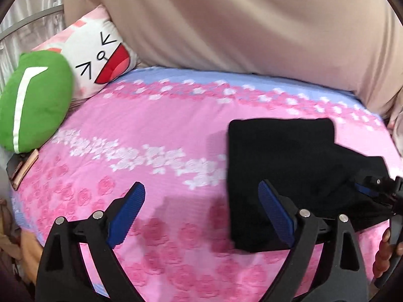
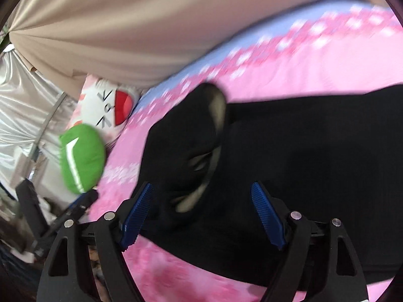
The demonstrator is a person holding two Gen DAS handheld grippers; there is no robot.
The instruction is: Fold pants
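Lower right of our left view, black pants (image 1: 282,156) lie part-folded; left gripper (image 1: 201,198) and right gripper (image 2: 201,198) both gape empty, so next we grab an edge

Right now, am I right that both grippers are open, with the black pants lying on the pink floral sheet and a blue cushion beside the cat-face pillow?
Not quite: the cushion beside the cat-face pillow is green, as the left wrist view shows. The rest holds: the left gripper and right gripper are both open, and the black pants lie on the pink floral sheet.
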